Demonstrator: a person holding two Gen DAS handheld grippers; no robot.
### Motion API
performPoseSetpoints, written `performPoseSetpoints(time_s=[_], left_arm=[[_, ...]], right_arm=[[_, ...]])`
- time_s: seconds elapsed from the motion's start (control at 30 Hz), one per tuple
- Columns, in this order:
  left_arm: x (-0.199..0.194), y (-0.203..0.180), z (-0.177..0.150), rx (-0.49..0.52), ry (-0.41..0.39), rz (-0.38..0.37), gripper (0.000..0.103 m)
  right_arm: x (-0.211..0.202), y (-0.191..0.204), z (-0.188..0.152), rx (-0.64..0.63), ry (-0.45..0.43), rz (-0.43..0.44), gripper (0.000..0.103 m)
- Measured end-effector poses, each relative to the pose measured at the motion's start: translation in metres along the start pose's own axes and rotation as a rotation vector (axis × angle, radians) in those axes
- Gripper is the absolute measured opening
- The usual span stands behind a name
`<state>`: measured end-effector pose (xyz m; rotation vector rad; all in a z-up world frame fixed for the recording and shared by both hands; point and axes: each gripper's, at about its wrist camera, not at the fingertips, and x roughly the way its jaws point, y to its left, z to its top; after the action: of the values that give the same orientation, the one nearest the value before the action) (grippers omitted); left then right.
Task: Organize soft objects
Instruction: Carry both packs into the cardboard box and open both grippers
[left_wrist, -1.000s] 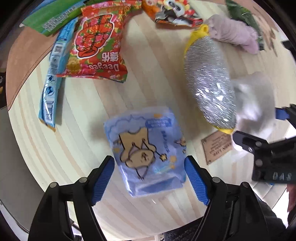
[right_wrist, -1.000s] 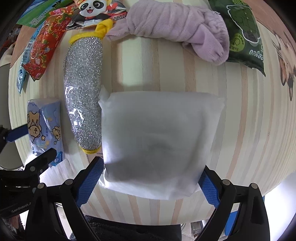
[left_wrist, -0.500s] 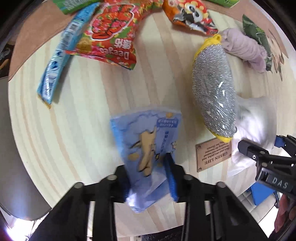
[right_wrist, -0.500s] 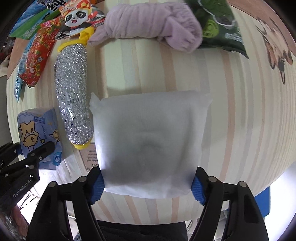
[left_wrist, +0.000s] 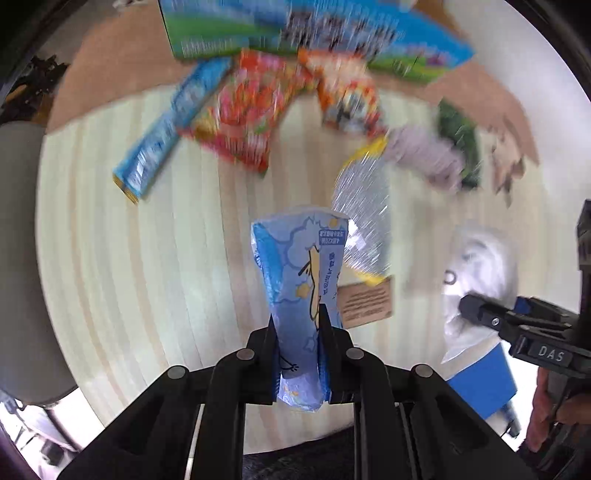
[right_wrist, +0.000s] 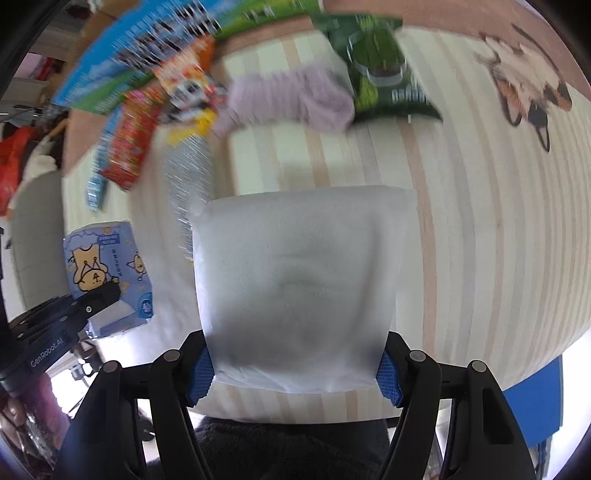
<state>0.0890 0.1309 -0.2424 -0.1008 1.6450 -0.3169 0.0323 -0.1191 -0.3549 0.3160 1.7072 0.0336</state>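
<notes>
Meanwhile, left gripper (left_wrist: 298, 341) pinches the blue tissue pack (left_wrist: 303, 280), right gripper (right_wrist: 295, 363) clamps the white pouch (right_wrist: 299, 280), silver scrubber (left_wrist: 364, 206) between

The left gripper (left_wrist: 298, 328) is clamped tight on a blue tissue pack (left_wrist: 301, 273), which stands up between its fingers, squeezed narrow, above the striped tabletop (left_wrist: 129, 277). Behind it lies a silver scrubber (left_wrist: 364, 206) with yellow ends, beside a small brown label plate (left_wrist: 365, 302). Farther back, blurred, are a red snack bag (left_wrist: 247, 118), a long blue packet (left_wrist: 166, 133), a purple cloth (left_wrist: 424, 155) and a green bag (left_wrist: 460, 147). At the right edge the right gripper (left_wrist: 517, 325) meets a white packet (left_wrist: 476, 273).
</notes>
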Motion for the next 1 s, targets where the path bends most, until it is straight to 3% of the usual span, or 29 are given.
performPoseSetpoints(time_s=[0.1, 0.23, 0.3, 0.43, 0.6, 0.7, 0.83, 1.0], left_arm=[[-0.049, -0.008, 0.010, -0.003, -0.074, -0.026, 0.013], [-0.107, -0.030, 0.064, 0.040, -0.149, -0.061, 0.013], [-0.099, -0.054, 0.111, 0.049, -0.175, -0.055, 0.013], [-0.109, -0.063, 0.208, 0.065, -0.212, 0.018, 0.013], [-0.078, -0.052, 0.312, 0.033, -0.162, 0.004, 0.013], [-0.038, -0.049, 0.369, 0.031, -0.108, -0.016, 0.013], [0.007, -0.039, 0.416, 0.029, -0.032, -0.035, 0.013], [0.042, -0.022, 0.440, -0.002, 0.035, -0.064, 0.013]], right_arm=[[-0.044, -0.001, 0.005, -0.046, -0.042, 0.031, 0.072], [-0.093, 0.012, 0.036, -0.116, -0.108, 0.072, 0.072], [-0.116, 0.027, 0.071, -0.156, -0.142, 0.083, 0.072], [-0.143, 0.053, 0.147, -0.226, -0.209, 0.030, 0.072], [-0.133, 0.076, 0.253, -0.267, -0.176, -0.016, 0.072], [-0.126, 0.096, 0.309, -0.278, -0.148, -0.045, 0.072], [-0.099, 0.107, 0.384, -0.265, -0.111, -0.067, 0.072], [-0.068, 0.113, 0.436, -0.270, -0.081, -0.100, 0.072]])
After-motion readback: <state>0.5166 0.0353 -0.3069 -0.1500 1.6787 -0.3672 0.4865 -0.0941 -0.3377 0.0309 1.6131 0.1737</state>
